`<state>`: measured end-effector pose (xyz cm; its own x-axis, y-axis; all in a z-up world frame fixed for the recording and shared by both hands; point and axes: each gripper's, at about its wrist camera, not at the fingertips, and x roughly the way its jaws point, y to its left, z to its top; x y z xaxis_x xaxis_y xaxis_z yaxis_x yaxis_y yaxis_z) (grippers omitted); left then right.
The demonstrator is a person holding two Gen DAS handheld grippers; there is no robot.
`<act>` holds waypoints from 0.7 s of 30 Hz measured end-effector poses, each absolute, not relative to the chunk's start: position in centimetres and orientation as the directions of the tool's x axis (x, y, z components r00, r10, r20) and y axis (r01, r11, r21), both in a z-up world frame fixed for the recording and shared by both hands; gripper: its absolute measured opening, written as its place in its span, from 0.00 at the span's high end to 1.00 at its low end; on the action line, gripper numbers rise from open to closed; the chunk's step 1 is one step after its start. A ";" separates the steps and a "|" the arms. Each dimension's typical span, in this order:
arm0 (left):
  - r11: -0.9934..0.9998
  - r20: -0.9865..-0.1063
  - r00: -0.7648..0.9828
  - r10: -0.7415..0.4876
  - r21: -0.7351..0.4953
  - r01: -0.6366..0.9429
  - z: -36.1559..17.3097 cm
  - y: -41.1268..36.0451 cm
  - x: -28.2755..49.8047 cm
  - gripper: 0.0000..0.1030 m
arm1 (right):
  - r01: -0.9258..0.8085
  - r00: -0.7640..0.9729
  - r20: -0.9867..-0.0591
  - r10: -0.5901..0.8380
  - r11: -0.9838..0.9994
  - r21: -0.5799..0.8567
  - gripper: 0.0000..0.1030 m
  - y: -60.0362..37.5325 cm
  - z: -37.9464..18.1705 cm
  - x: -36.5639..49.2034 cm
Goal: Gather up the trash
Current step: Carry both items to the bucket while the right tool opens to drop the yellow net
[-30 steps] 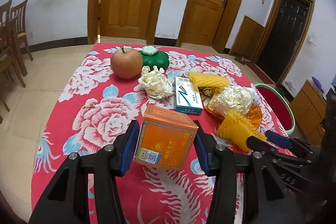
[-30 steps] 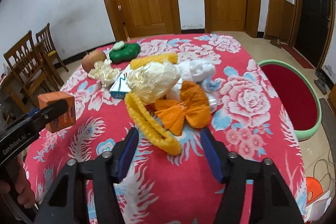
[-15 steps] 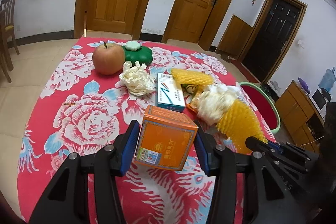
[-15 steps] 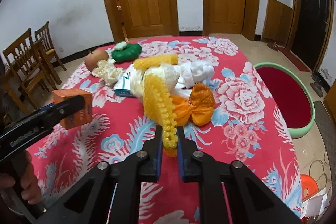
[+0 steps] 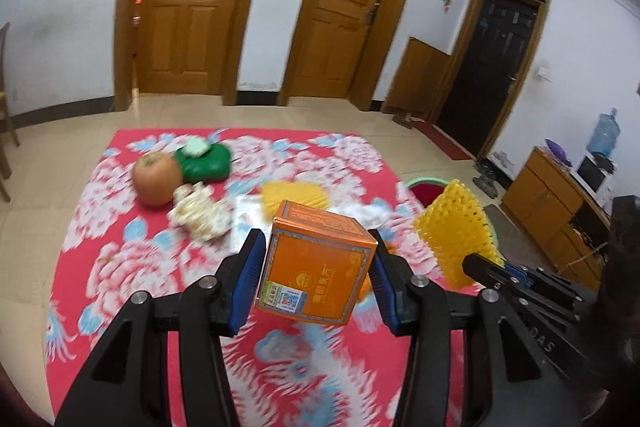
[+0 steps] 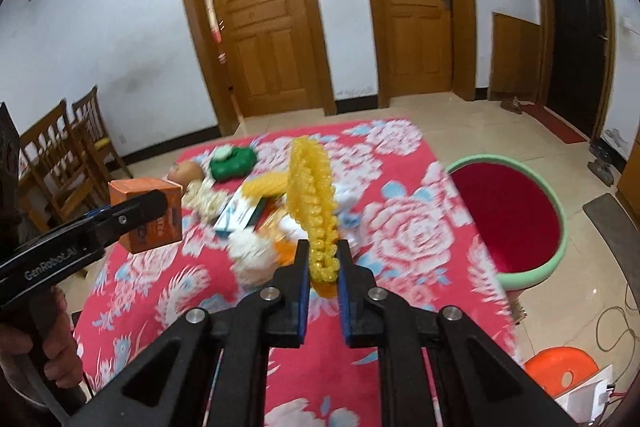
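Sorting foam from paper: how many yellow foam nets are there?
2: one yellow foam net in the right gripper, another lying among the table's trash. More may be hidden.

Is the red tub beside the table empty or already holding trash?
Empty, as far as it shows: the red tub shows only its bare red inside in the right wrist view, though its near side is hidden under the rim.

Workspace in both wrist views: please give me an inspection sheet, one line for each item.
Surface: table under red floral cloth.
Job's things: orange box, yellow foam net, crumpled paper, second foam net.
Clutter: apple, green dish.
Grippers: left gripper holds the box; right gripper is shut on the net.
Cables: cord on floor.
Surroundings: green-rimmed bin, wooden doors, chairs.
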<state>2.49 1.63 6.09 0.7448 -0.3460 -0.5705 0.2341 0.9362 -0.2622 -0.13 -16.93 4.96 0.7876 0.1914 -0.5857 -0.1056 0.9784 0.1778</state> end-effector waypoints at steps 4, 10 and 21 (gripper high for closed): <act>0.929 -0.557 0.745 -0.367 -0.254 0.268 7.3 -0.4 3.7 0.51 | -0.057 0.803 -0.574 0.163 0.979 0.197 0.87 -19.5 5.5 0.5; 0.908 -0.560 0.715 -0.419 -0.279 0.314 8.1 -4.0 6.1 0.51 | 0.028 0.809 -0.577 0.111 0.974 0.226 0.87 -23.9 5.4 2.1; 0.874 -0.581 0.657 -0.480 -0.254 0.414 7.2 -13.3 10.6 0.51 | 0.242 0.790 -0.611 -0.045 0.939 0.244 0.86 -31.4 2.6 3.9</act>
